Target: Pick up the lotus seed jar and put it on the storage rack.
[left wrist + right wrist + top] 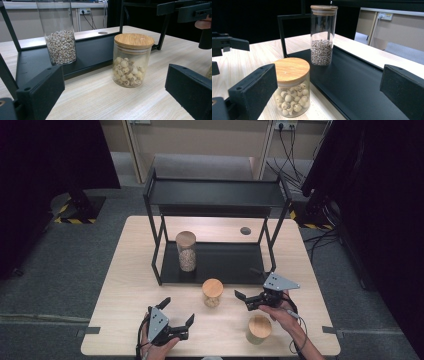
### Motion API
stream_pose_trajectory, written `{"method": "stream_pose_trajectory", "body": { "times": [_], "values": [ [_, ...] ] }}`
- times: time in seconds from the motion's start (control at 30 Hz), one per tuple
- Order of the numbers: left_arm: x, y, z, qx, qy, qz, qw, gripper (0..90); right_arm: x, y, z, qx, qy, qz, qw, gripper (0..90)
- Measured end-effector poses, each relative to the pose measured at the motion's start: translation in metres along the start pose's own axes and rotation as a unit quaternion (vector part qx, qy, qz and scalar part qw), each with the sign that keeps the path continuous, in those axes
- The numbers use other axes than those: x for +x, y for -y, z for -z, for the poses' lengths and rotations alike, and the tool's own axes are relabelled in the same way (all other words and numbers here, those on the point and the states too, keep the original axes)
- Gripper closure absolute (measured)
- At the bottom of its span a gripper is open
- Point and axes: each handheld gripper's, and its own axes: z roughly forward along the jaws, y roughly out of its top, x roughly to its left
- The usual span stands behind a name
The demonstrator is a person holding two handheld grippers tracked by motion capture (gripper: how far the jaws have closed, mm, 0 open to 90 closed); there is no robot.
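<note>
- The left tongs hovered low over the near left part of the bench, jaws wide apart and holding nothing, aimed toward the middle.
- On the lower shelf of the black rack a tall jar of small grains stood upright at the left end, wooden lid on.
- The short jar of pale round seeds stood upright on the bench just in front of the rack's front edge, between the two tongs and touching neither; in the left gripper view it sat ahead of the open jaws.
- It looked like glass: stiff, smooth and likely slippery, breakable if knocked, and fairly light as it was under half full. The wooden lid might only rest on top, so a hold around the glass body below the lid seemed safest.
- The right tongs hung beside that jar, jaws apart and empty.
- A third jar stood near the right hand.
</note>
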Motion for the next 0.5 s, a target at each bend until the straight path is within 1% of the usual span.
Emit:
{"method": "stream_pose_trajectory", "body": {
  "times": [0.17, 0.5],
  "values": [
    [0.0, 0.0, 0.0, 0.0, 0.0, 0.0, 1.0, 1.9, 0.001, -0.01, -0.006, 0.015, -0.008, 0.007, 0.9998, 1.3],
    [0.0, 0.0, 0.0, 0.0, 0.0, 0.0, 1.0, 1.8, 0.003, -0.022, -0.019, 0.028, -0.026, 0.023, 0.999, 1.3]
  ]
}}
